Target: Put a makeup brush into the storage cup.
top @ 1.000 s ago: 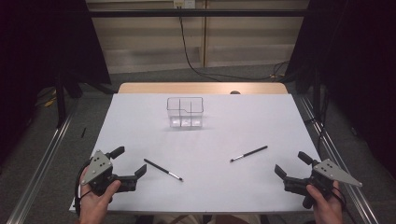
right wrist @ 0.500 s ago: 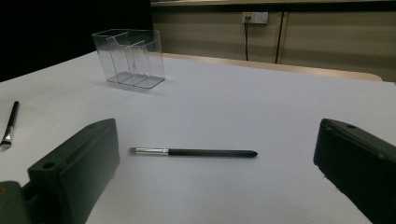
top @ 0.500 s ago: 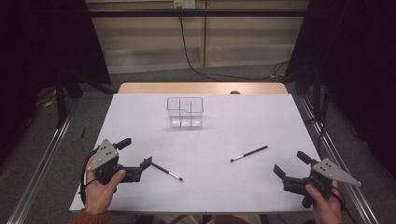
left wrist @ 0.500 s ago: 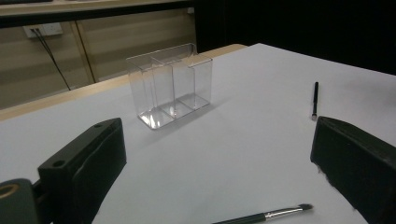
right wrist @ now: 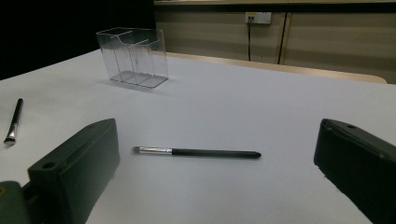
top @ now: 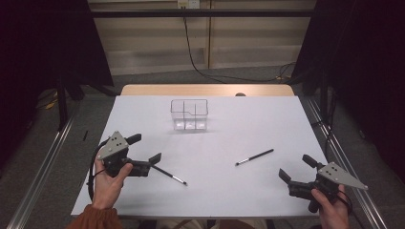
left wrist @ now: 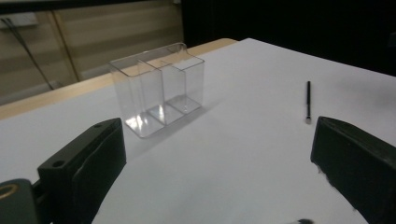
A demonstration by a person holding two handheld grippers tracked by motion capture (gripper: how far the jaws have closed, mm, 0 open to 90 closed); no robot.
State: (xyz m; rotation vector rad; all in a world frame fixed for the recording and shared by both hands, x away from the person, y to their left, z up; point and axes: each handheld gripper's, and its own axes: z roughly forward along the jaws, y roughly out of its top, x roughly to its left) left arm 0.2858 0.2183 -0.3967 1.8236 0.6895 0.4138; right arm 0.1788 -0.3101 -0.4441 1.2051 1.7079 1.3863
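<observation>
Since the left hand-held gripper (top: 145, 149) sits with its jaws spread wide right at the butt end of the near brush (top: 168, 174), the step in hand looks like picking that brush up. It's not gripped yet: the brush lies flat on the white table (top: 229, 124), handle toward the gripper, bristle tip pointing away toward the middle.

To do it well:
- Come down so the handle lies between the two jaws, not under one of them. From the high view one jaw tip looks like it's at or over the handle end; can't tell if it touches.
- Grab along the dark handle, a bit in from the end, not the metal ferrule. The brush is thin and will roll or skid if only one jaw meets it first.
- Close slowly and square to the handle, low to the table.

Right hand-held gripper (top: 292, 169) is also wide open, holding nothing, resting near the table's near right corner. The second brush (right wrist: 196, 152) lies flat ahead of it, between its jaws in the right gripper view but well apart from them.

Clear divided holder (top: 189, 114) stands upright toward the far side, empty as far as I can see. Likely destination, so plan to tip the brush vertical before dropping it into a compartment.
</observation>
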